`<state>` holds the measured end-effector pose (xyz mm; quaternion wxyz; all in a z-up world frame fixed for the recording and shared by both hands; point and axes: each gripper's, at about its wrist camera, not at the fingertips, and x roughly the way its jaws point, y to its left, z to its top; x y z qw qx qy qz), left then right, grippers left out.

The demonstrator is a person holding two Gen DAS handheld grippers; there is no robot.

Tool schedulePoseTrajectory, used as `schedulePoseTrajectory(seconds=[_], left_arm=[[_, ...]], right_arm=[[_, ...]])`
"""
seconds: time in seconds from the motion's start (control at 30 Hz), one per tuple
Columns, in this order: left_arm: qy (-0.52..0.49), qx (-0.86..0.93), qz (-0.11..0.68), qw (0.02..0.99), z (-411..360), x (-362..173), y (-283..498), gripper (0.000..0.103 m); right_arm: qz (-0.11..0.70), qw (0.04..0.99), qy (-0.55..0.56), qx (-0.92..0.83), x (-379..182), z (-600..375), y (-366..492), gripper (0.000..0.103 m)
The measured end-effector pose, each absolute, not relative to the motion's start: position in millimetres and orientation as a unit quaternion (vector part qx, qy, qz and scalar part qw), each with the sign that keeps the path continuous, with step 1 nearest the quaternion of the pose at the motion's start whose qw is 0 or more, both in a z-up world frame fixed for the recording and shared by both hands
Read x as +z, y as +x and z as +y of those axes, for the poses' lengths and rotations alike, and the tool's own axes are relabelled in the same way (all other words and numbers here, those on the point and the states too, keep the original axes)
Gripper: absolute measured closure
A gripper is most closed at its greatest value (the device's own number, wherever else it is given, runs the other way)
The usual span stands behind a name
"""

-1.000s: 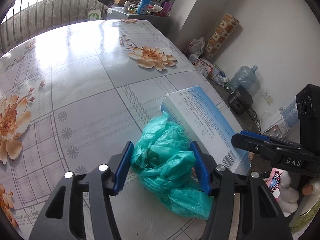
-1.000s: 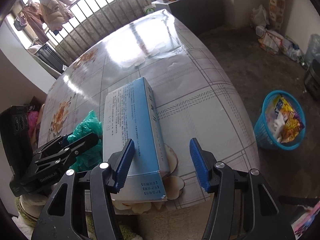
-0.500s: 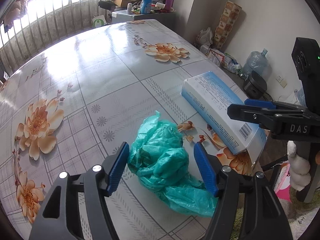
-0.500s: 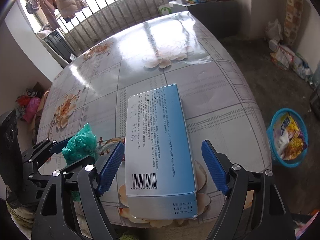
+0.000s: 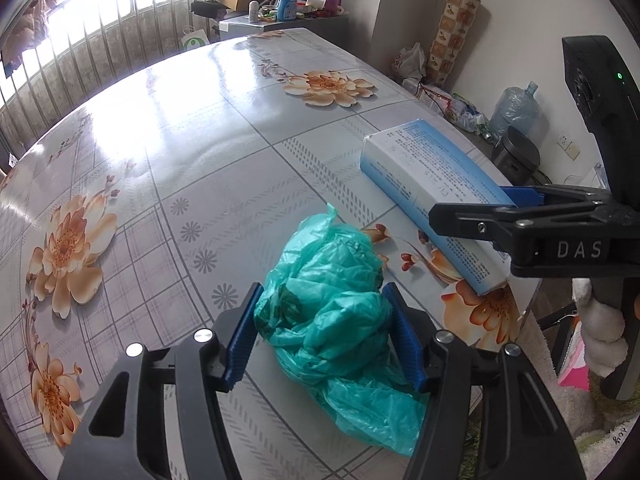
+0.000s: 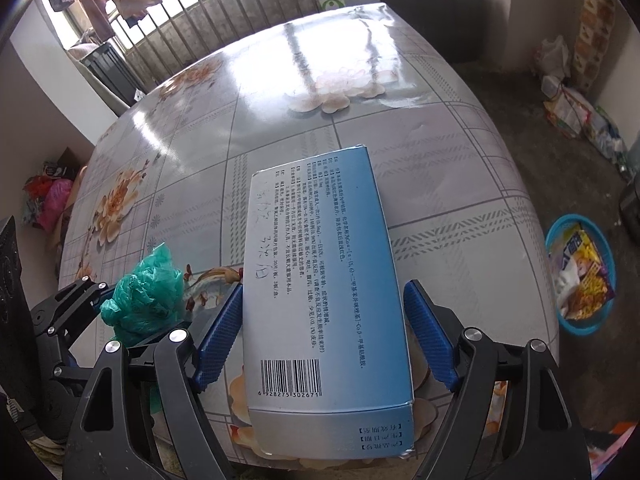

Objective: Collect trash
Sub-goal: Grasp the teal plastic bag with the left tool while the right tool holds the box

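Nothing binned yet: left hand-held gripper (image 5: 324,334) pinches the green bag (image 5: 332,320); right hand-held gripper (image 6: 326,330) straddles, spread, the box (image 6: 320,292) (basket (image 6: 560,236) well right).

We see a glossy flower-print worktop (image 5: 168,168) w/ daylight glaring off it from a barred window (image 5: 92,28). Cluttered cabinet (image 6: 432,12) behind, pale walls (image 5: 520,28), grey floor (image 6: 540,152), water jug (image 5: 514,110) in the corner.

Left hand-held gripper (image 5: 322,334) pads pressing inward; right hand-held gripper (image 6: 324,334) spread wide.
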<state>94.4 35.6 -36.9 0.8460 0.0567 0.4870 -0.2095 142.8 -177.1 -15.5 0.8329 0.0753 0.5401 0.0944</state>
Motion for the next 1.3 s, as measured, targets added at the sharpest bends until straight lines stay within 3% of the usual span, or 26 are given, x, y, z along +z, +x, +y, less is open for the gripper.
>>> schedulePoseTrajectory(seconds=[0.23, 0.47, 1.3], left_arm=[[0.063, -0.208, 0.485, 0.847, 34, -37, 93, 0.045], [0.064, -0.208, 0.484, 0.848, 34, -37, 92, 0.046], [0.08, -0.222, 0.437, 0.868, 20, 3, 78, 0.048]], right_arm=[[0.537, 0.836, 0.059, 0.093, -17, -176, 140, 0.027], [0.534, 0.838, 0.062, 0.097, -14, -179, 138, 0.033], [0.472, 0.85, 0.201, 0.122, 15, -233, 118, 0.036]])
